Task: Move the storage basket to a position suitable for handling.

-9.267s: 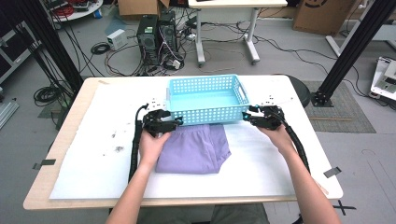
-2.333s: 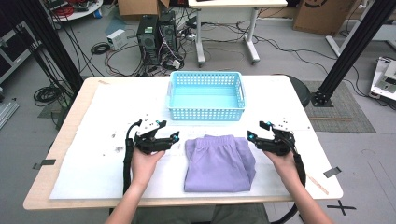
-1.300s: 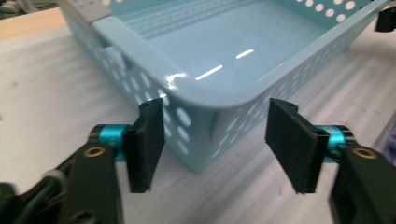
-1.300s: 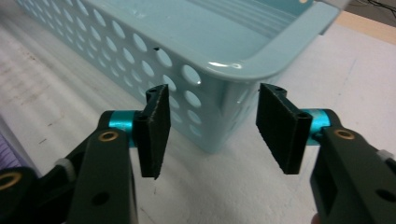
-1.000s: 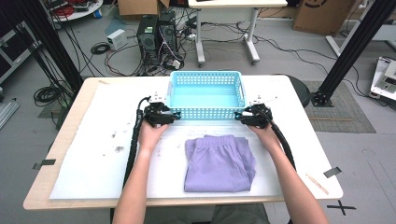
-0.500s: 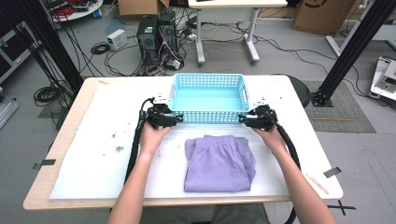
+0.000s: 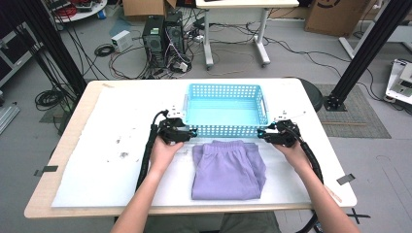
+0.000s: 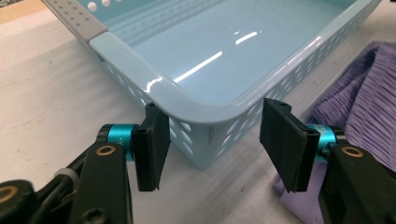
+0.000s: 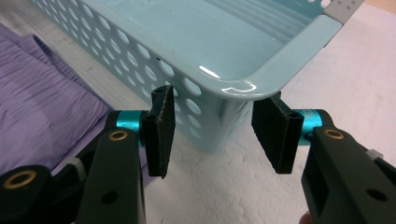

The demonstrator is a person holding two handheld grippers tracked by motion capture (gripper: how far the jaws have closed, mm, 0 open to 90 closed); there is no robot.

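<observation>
Viewing from above, I take the light blue basket (image 7: 225,109) as my landmark; it sits on the white table (image 7: 97,160), toward the far edge. I have the left gripper (image 7: 193,132) at the basket's near left corner and the right gripper (image 7: 260,133) at its near right corner. In the left gripper view, the jaws stand released, one on each side of the rounded corner (image 8: 196,109), with a gap on both sides. In the right gripper view, the jaws are likewise spread around the other corner (image 9: 229,95), not clamped on it. The folded purple garment (image 7: 227,169) lies flat on the table, just on the near side of the basket, between my two forearms.
</observation>
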